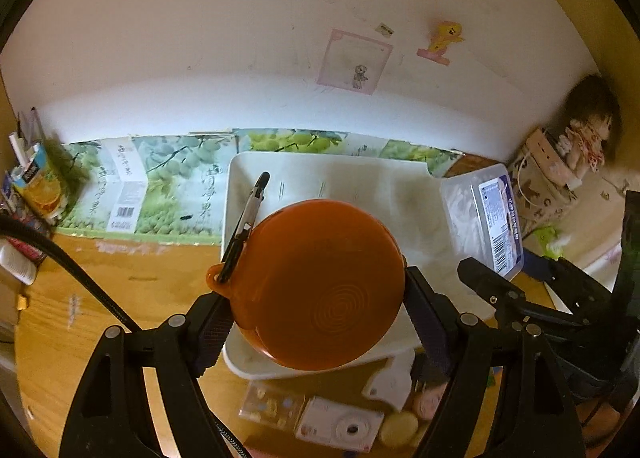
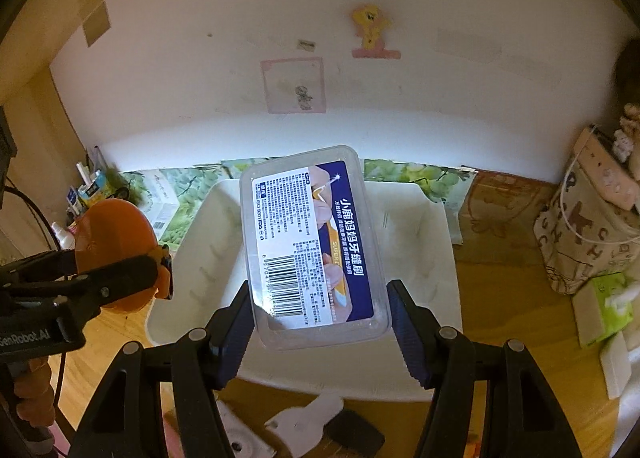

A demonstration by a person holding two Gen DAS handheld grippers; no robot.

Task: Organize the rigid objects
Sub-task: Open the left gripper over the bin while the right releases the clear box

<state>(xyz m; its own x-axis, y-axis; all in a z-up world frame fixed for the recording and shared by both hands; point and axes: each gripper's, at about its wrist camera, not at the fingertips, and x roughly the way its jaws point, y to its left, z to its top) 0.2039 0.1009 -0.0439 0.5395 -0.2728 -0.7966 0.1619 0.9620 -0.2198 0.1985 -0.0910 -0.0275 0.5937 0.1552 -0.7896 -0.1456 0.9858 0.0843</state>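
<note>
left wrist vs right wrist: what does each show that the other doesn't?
Left wrist only: a black pen clipped through the orange case's loop, and a juice carton far left.

Right wrist only: a green tissue pack at right.

Both: white tray, left tool gripping the orange round case, right tool gripping the clear labelled box.

Warm, dim indoor light overall. Bright bluish-white band low on wall, mid-frame in both views. Glare patch on clear box label, lower left. Heavy fisheye bowing, black vignette in corners. Motion blur at right frame edges; plush doll smeared.
</note>
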